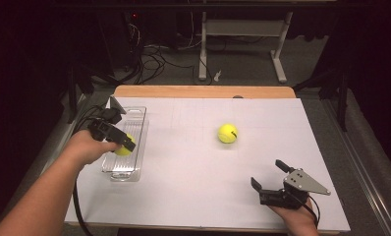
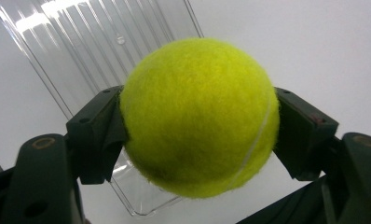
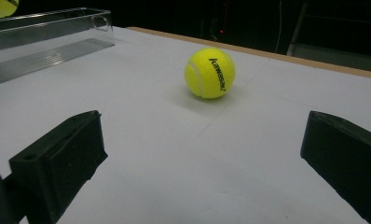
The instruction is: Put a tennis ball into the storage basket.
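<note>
My left gripper [image 1: 125, 146] is shut on a yellow tennis ball [image 2: 200, 116] and holds it over the clear plastic tray [image 1: 137, 129] at the table's left side. Both pads press on the ball's sides in the left gripper view, with the tray's ribbed floor [image 2: 95, 42] behind it. A second tennis ball [image 1: 227, 133] lies alone on the white table top [image 1: 193, 162], near the middle. My right gripper [image 1: 268, 174] rests open near the front right edge, pointing toward that ball [image 3: 209, 73], with nothing between its jaws.
The tray [image 3: 48, 39] stands lengthwise along the left edge of the table. A wooden strip [image 1: 203, 91] runs along the far edge. Beyond the table are cables and a desk frame [image 1: 242, 44] on a dark floor.
</note>
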Demonstrator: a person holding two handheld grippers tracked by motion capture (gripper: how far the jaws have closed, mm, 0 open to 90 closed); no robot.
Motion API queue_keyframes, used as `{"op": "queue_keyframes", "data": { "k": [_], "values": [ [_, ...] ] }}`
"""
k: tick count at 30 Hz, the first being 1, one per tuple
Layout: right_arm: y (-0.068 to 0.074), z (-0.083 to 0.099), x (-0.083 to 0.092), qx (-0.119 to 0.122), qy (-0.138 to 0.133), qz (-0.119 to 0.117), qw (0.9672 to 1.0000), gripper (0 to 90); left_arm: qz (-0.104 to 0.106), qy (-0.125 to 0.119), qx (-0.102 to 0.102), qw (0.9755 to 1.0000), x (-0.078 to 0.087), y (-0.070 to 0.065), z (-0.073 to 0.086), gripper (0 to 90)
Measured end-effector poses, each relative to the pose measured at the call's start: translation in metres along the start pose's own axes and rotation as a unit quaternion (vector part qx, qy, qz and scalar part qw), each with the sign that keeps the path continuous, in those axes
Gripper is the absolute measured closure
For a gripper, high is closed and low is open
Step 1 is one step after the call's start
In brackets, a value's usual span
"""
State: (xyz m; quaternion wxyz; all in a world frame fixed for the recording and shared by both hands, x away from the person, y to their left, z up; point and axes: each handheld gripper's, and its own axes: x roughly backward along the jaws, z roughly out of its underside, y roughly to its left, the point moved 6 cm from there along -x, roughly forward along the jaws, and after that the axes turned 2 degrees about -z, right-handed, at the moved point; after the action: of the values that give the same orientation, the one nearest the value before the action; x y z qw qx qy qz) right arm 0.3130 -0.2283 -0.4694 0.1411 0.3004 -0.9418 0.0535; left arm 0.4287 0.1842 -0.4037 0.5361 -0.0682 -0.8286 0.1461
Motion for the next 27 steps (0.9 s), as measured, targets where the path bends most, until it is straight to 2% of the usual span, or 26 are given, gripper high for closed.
{"op": "queue_keyframes", "data": {
  "k": [18,20,27],
  "values": [
    [0.0,0.0,0.0,0.001,-0.002,-0.001,1.0,0.3,-0.016,-0.009,0.002,0.9998,0.006,-0.006,-0.03,26.6],
    [0.0,0.0,0.0,0.001,0.0,-0.001,1.0,0.3,-0.027,-0.011,0.001,0.9996,0.003,-0.005,-0.037,26.5],
    [0.0,0.0,-0.001,0.003,0.0,-0.002,1.0,0.3,-0.031,-0.01,0.011,0.9994,-0.009,-0.005,-0.047,26.5]
  ]
}}
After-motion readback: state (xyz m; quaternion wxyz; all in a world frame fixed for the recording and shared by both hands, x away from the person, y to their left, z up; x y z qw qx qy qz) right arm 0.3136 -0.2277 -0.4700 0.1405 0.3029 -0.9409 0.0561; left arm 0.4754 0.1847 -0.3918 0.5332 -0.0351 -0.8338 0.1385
